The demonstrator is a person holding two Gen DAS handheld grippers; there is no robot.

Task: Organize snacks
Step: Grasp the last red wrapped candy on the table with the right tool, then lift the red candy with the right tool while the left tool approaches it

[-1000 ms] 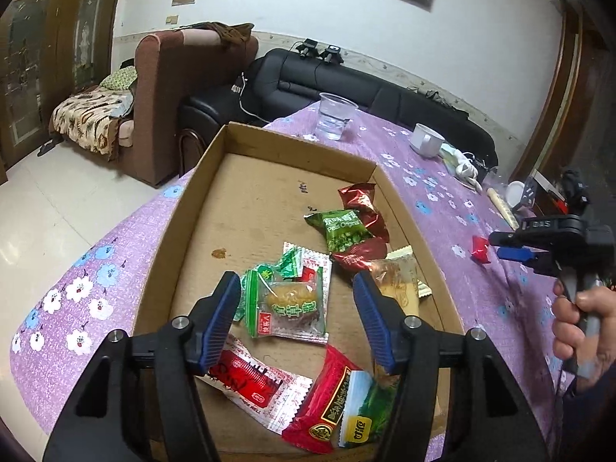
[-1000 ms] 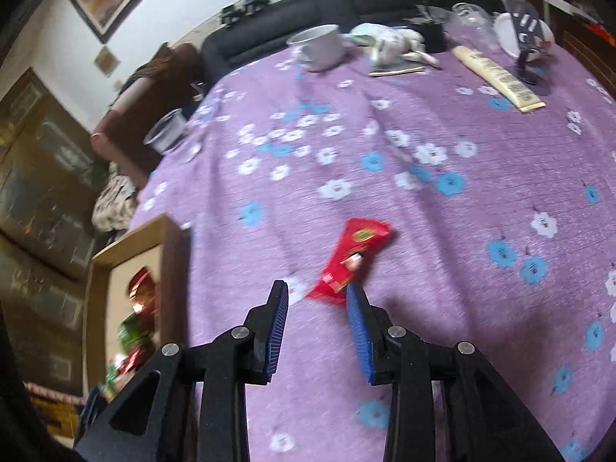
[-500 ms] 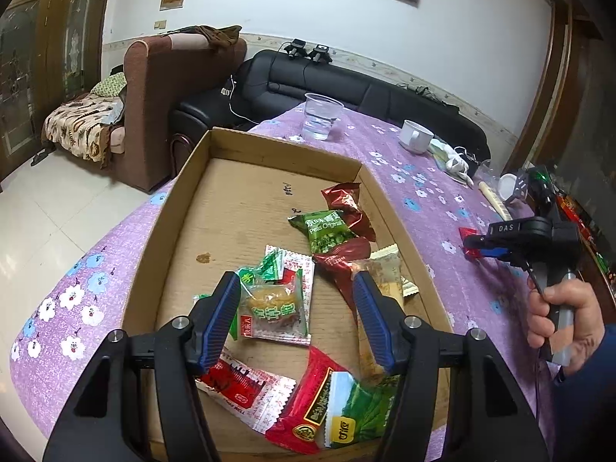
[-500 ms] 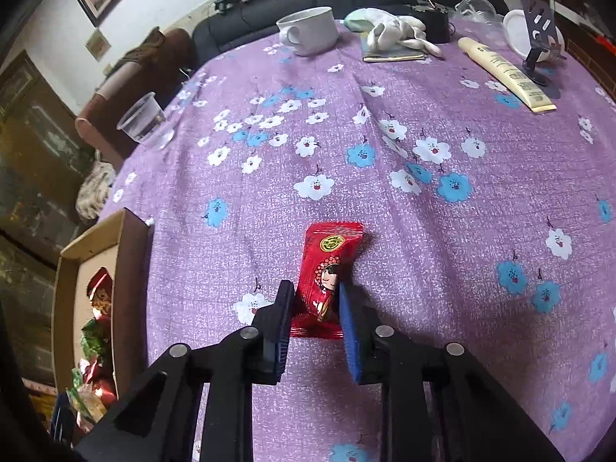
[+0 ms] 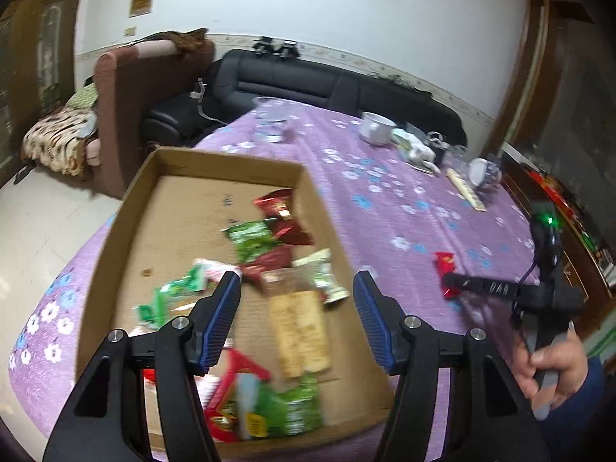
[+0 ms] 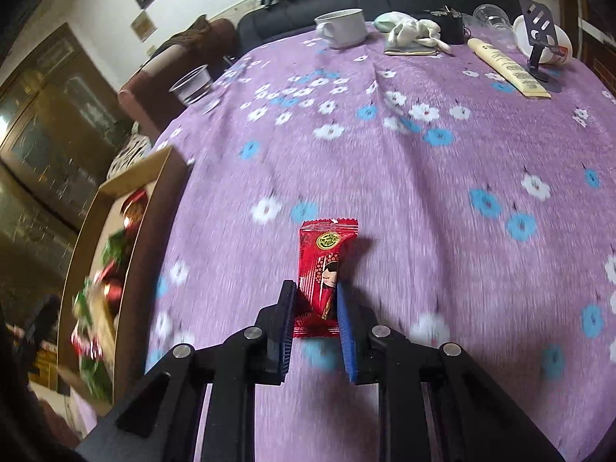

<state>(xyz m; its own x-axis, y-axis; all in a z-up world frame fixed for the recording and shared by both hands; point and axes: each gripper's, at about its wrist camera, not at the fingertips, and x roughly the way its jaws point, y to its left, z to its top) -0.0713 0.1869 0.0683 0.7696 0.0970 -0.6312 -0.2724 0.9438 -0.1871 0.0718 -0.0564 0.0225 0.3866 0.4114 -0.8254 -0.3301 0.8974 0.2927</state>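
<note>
A red snack packet [image 6: 327, 246] with a cartoon face lies just over the purple flowered tablecloth [image 6: 423, 177]. My right gripper [image 6: 314, 292] is shut on its near end, both blue pads pressing the wrapper. From the left wrist view the same packet [image 5: 444, 269] shows at the tip of the right gripper [image 5: 456, 284], which a hand holds. My left gripper [image 5: 296, 288] is open, hanging empty above the cardboard box [image 5: 227, 161]. Several snack packets lie in the box, among them a brown biscuit packet [image 5: 298, 331] and green ones [image 5: 252, 236].
On the far side of the table stand a white cup [image 6: 342, 27], a clear plastic cup [image 6: 190, 86], a white cloth [image 6: 412, 32], a cream tube [image 6: 508, 67] and a black phone stand [image 6: 537, 38]. The box's edge [image 6: 127, 181] lies left of the right gripper. Sofas stand behind.
The right gripper moved onto the red packet and shut on it. The left gripper shifted right and rose a little over the box, still open.
</note>
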